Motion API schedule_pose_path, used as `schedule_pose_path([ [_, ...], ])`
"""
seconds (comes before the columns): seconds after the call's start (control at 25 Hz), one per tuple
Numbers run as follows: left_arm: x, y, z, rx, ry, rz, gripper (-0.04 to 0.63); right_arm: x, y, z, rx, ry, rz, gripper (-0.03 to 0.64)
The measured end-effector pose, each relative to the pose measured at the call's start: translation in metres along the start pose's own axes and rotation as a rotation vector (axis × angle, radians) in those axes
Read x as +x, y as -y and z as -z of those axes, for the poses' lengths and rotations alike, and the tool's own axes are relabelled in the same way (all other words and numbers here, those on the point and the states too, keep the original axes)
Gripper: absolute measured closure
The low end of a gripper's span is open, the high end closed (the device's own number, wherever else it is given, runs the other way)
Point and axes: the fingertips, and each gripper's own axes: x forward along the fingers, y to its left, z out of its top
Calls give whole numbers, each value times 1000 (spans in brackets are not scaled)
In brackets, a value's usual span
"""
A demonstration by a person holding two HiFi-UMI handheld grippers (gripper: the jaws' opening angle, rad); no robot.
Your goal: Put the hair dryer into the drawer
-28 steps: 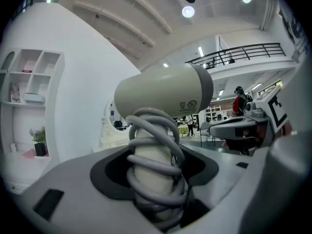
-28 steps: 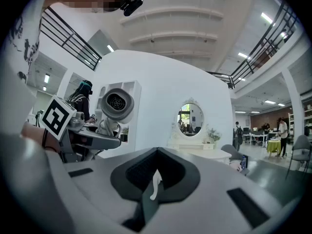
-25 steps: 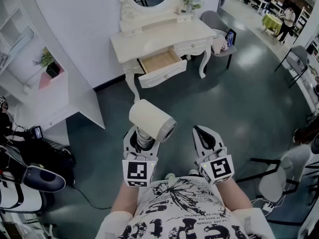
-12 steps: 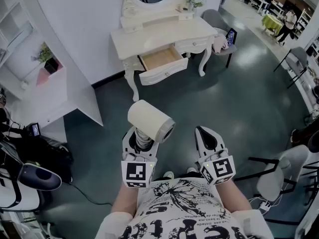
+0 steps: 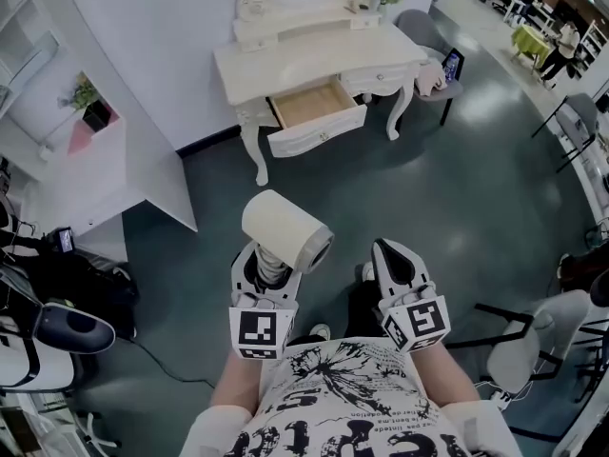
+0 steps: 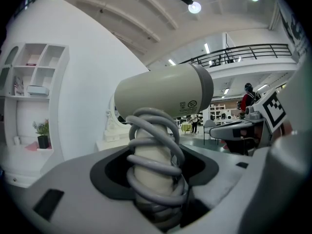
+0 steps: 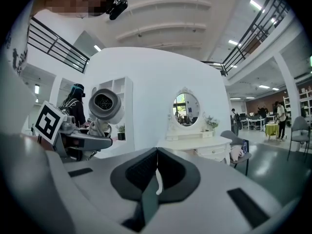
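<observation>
A cream hair dryer [image 5: 285, 231] stands upright in my left gripper [image 5: 264, 267], its barrel on top and its grey cord wound round the handle [image 6: 155, 167]. The jaws are shut on that wrapped handle. My right gripper [image 5: 395, 260] is beside it on the right, shut with nothing between the pads [image 7: 155, 172]. In the right gripper view the hair dryer [image 7: 106, 106] shows at the left. The white dressing table [image 5: 314, 60] stands ahead by the wall, and its left drawer [image 5: 316, 117] is pulled out and looks empty.
A white shelf unit [image 5: 90, 150] stands at the left wall. A grey chair [image 5: 440, 65] sits right of the dressing table, more chairs [image 5: 533, 341] at the right. Dark bags and gear [image 5: 57, 303] lie at the left. Grey floor lies between me and the table.
The dressing table and drawer have slid slightly down and right in the head view. Both grippers keep their places and the dryer stays held.
</observation>
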Motion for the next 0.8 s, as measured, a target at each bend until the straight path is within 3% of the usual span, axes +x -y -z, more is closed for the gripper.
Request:
schedule_pose_path([
  [0.2,39,-3,-1,4,-8,-55,313,38,35,2,0,3,-69,600],
  [0.44,122,-2,-25,8,-8,-137,313,100,109,-19,-11,18,-155,600],
  [0.8,240,5,-50,-54,-1,-240,313,176,220,-46,-65,15,-255,600],
])
